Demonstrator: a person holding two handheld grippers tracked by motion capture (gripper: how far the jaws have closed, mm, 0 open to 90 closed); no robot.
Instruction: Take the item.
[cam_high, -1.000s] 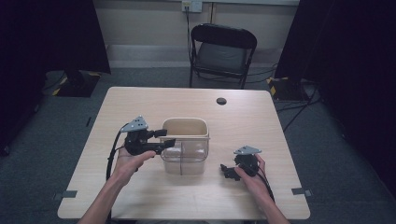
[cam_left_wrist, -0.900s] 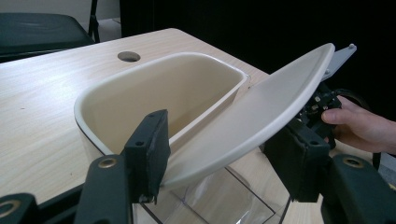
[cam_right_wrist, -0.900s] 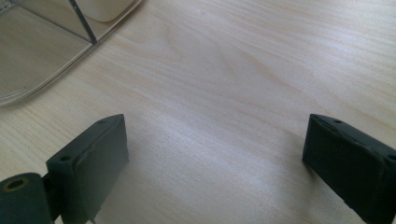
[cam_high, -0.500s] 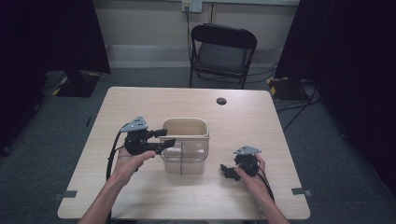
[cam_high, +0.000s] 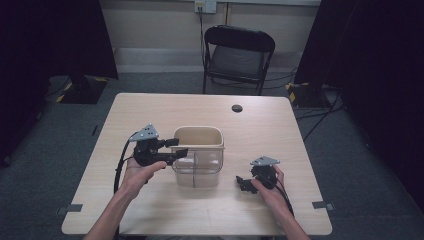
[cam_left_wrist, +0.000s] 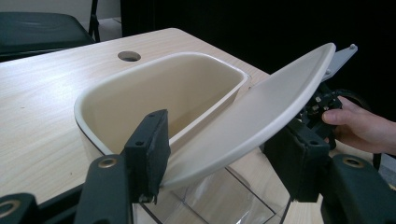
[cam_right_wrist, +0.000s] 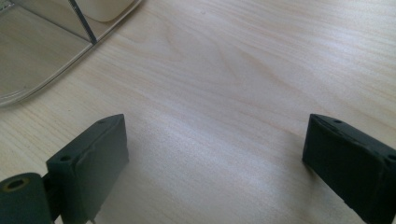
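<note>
A clear plastic bin (cam_high: 196, 169) with a cream top frame (cam_left_wrist: 140, 74) stands mid-table. In the left gripper view its cream swing lid (cam_left_wrist: 252, 116) is tilted up over the opening, and my left gripper (cam_left_wrist: 224, 158) is shut on it, one pad at each end. In the high view the left gripper (cam_high: 180, 146) is at the bin's left rim. My right gripper (cam_high: 242, 182) rests on the table to the right of the bin, apart from it. Its jaws (cam_right_wrist: 215, 158) stand open over bare wood, with the bin's clear corner (cam_right_wrist: 42, 51) at the upper left.
The wooden table (cam_high: 280, 130) has a round cable hole (cam_high: 237, 108) near its far edge. A black folding chair (cam_high: 239, 55) stands behind the table. Dark curtains hang on both sides. The right hand and its gripper (cam_left_wrist: 327, 100) appear beyond the lid.
</note>
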